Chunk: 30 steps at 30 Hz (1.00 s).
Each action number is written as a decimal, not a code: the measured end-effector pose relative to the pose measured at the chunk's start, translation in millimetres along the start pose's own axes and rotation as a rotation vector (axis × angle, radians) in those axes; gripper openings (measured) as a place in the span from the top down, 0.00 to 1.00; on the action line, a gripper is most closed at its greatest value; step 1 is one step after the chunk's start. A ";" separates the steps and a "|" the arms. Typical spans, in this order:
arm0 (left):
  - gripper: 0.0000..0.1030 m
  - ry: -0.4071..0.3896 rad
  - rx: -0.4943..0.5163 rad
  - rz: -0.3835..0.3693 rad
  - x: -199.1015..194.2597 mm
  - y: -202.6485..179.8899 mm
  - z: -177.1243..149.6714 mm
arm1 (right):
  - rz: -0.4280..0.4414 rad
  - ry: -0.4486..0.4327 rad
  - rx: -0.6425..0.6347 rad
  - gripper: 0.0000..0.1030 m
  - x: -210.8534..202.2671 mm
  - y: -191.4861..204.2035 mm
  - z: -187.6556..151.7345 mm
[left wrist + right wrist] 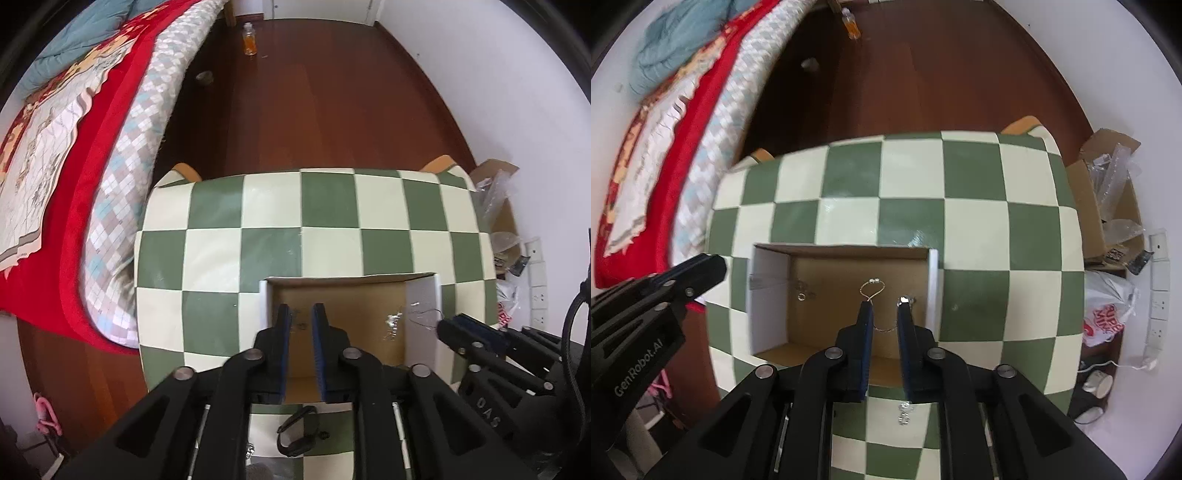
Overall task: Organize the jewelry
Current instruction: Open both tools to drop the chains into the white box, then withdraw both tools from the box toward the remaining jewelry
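Note:
An open cardboard box [768,295] [421,295] sits on the green-and-white checkered table [979,221] [221,240]. In the right wrist view a thin gold necklace [873,288] lies on the box floor, with small silver rings [803,291] at the left. My right gripper [884,304] is open above the box, its fingertips either side of the chain. A shiny piece [905,299] sits by the right fingertip. My left gripper [303,314] is open and empty over the box. A black bracelet [297,434] and small earrings [905,413] lie on the table near the front.
A bed with a red quilt [92,147] stands left of the table. A cardboard box with plastic wrapping [1108,184] and bags are on the right by the wall. A bottle [250,38] stands on the wooden floor beyond.

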<state>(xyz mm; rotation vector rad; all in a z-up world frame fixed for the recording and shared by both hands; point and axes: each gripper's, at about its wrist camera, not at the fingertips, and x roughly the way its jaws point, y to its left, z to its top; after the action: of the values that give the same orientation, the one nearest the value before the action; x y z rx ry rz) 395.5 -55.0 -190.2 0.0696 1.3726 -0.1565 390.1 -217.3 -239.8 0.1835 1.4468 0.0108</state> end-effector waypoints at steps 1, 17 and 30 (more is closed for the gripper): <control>0.71 -0.002 -0.009 0.008 0.9 2.4 -0.6 | -0.007 0.010 0.002 0.85 3.2 -1.5 -0.8; 0.00 -0.143 -0.056 0.141 -20.5 27.3 -40.3 | -0.127 -0.022 -0.031 0.05 -8.8 -1.2 -33.4; 0.00 -0.324 -0.083 0.193 -65.9 34.4 -113.7 | -0.176 -0.224 -0.025 0.03 -54.7 6.9 -94.9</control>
<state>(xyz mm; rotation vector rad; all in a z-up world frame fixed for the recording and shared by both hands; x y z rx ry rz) 278.1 -0.3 -149.4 0.1018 1.0407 0.0505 290.2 -205.7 -195.7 0.0353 1.2342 -0.1314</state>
